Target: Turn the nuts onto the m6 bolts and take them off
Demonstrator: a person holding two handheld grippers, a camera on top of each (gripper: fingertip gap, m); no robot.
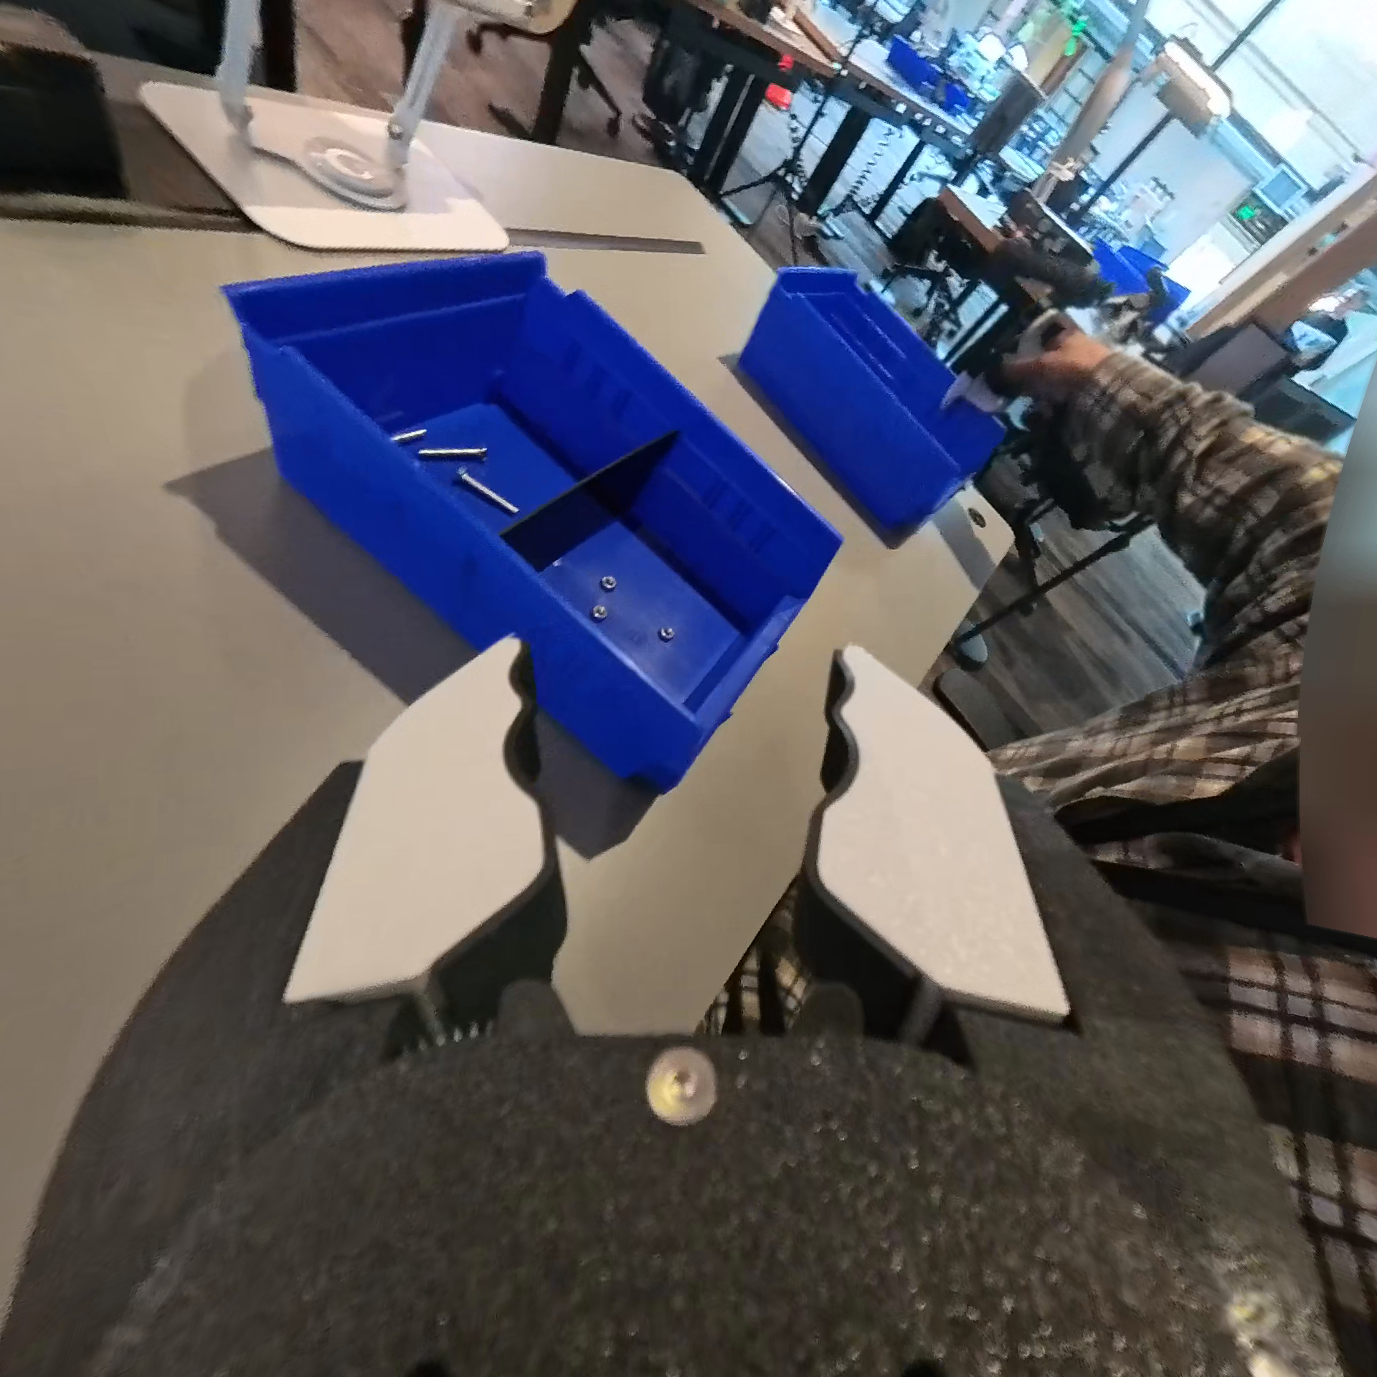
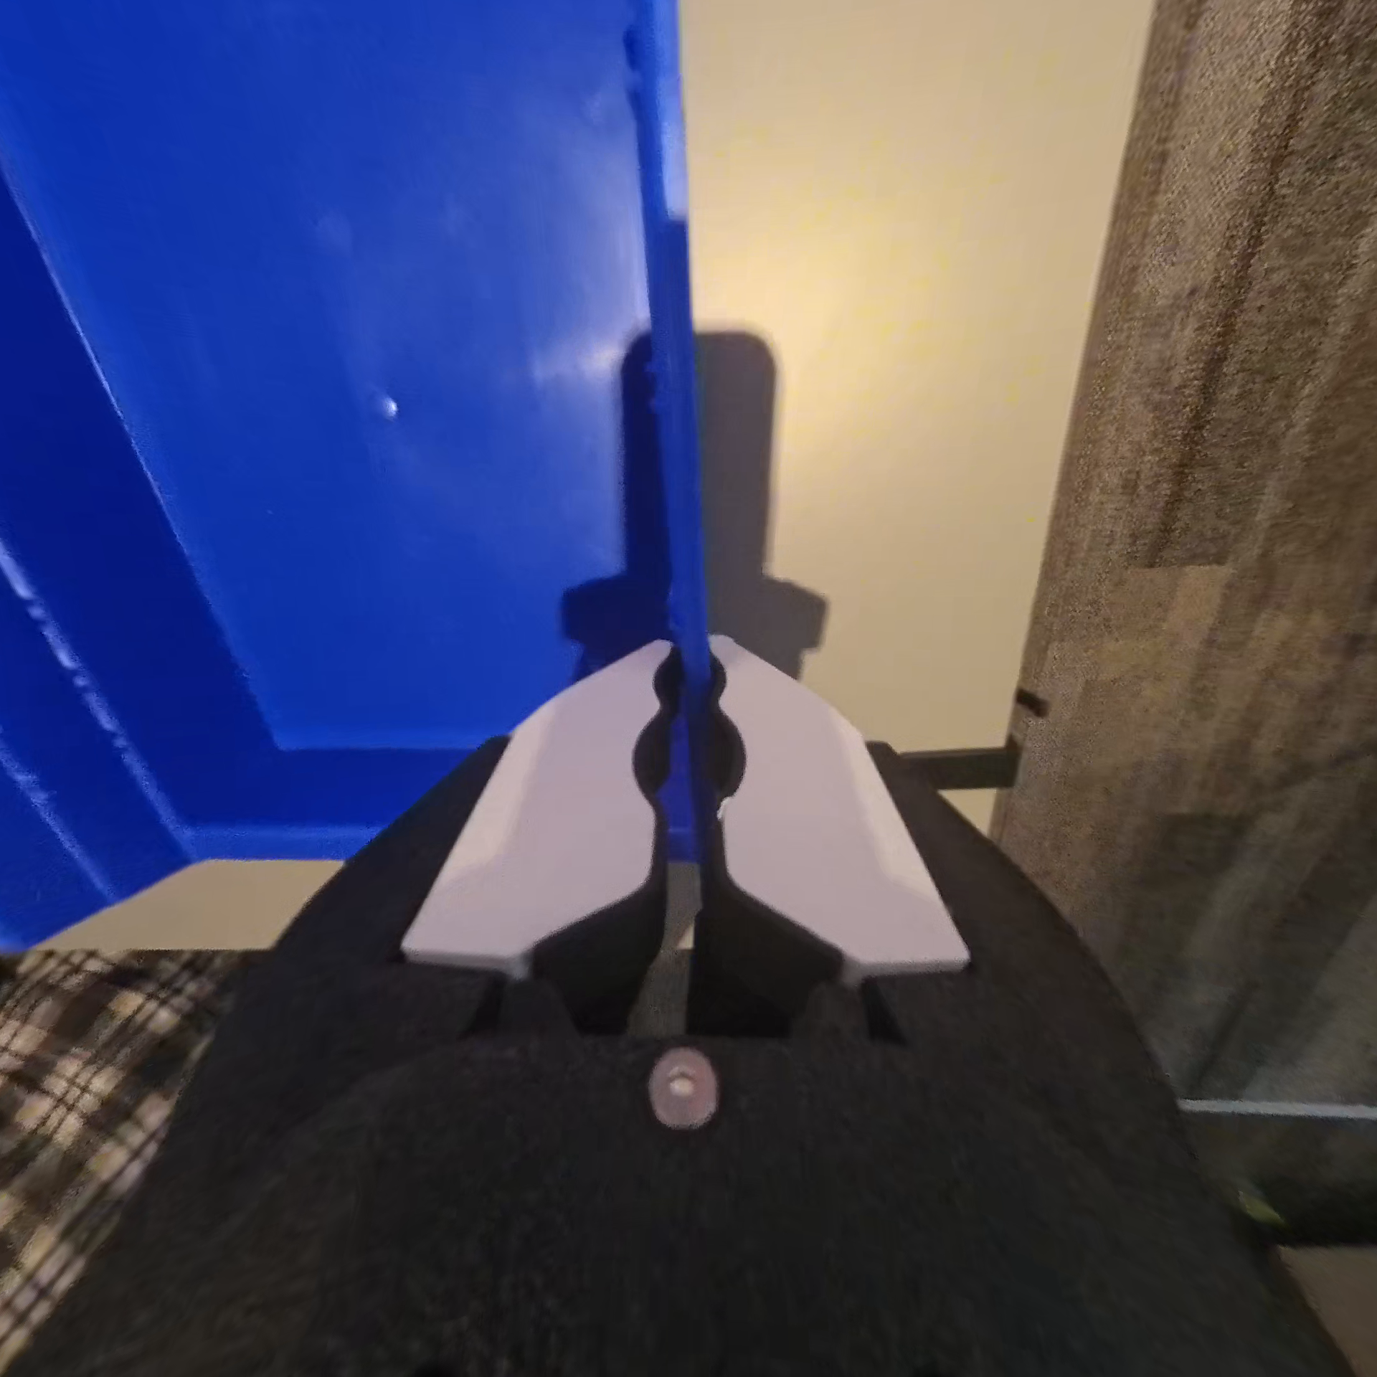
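Note:
A large blue bin (image 1: 387,477) stands on the grey table (image 1: 149,596), split by a dark divider (image 1: 596,495). Three bolts (image 1: 451,452) lie in its far compartment and three nuts (image 1: 609,583) in its near one. My left gripper (image 1: 682,652) is open and empty, hovering over the bin's near corner. A second, smaller blue bin (image 1: 842,387) stands to the right. My right gripper (image 2: 693,648) is shut on this bin's thin side wall (image 2: 674,447), which runs between the pads. It also shows in the left wrist view (image 1: 976,399) at that bin's far end.
A white stand base (image 1: 335,164) sits at the table's back left. The person's plaid sleeve (image 1: 1192,484) reaches in from the right. The table edge (image 1: 969,566) drops to the floor (image 2: 1229,521) just right of the small bin. There is about 75 cm between the tips of the two grippers.

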